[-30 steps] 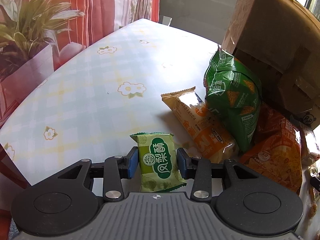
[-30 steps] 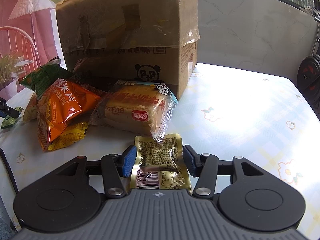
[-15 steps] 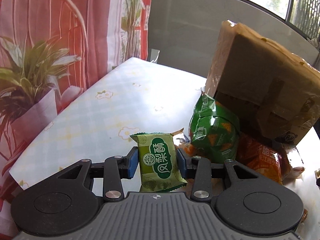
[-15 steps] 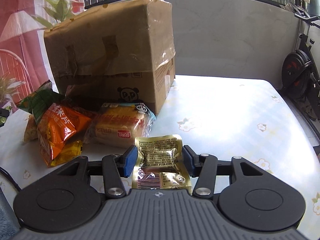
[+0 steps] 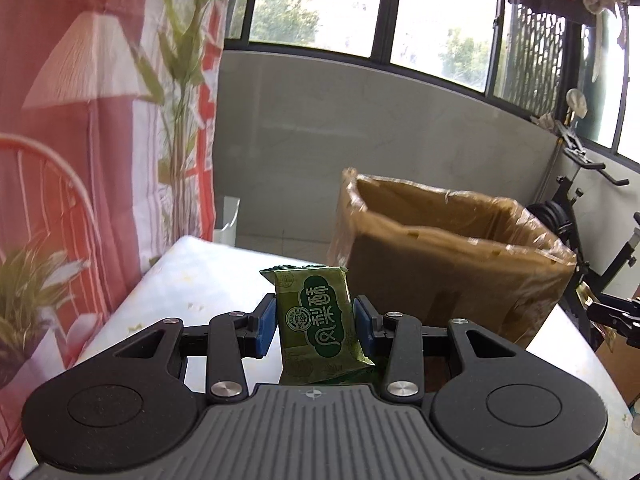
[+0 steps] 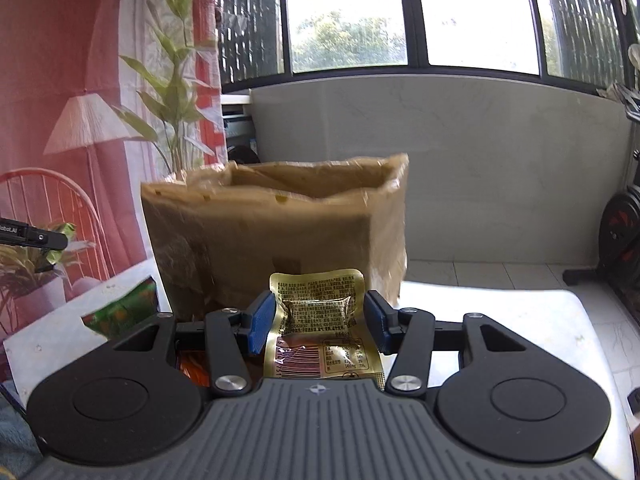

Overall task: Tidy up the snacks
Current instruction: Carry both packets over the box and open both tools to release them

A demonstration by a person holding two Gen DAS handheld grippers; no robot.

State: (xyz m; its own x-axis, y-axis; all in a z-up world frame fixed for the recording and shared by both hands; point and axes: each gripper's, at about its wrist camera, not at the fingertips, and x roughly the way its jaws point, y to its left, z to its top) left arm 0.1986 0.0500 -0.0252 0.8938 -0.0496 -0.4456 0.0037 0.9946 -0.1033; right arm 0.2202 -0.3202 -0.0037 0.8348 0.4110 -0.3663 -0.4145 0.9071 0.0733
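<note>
My left gripper (image 5: 315,326) is shut on a small green snack packet (image 5: 318,320) and holds it high, level with the open top of the brown cardboard box (image 5: 452,268), which stands ahead and to the right. My right gripper (image 6: 318,322) is shut on a gold foil snack packet (image 6: 320,320) and holds it in front of the same box (image 6: 276,232), below its rim. The left gripper's tip with the green packet shows at the far left of the right wrist view (image 6: 48,240). A green chip bag (image 6: 124,310) lies by the box.
The table has a pale flowered cloth (image 5: 208,280). A red curtain with a plant print (image 5: 80,160) hangs at the left. An exercise bike (image 5: 592,240) stands at the right beyond the table. An orange bag (image 6: 192,368) peeks under my right gripper.
Both grippers have risen and tilted up with their packets. The snack pile has dropped out of the left view, and the box's open top now shows in both views.
</note>
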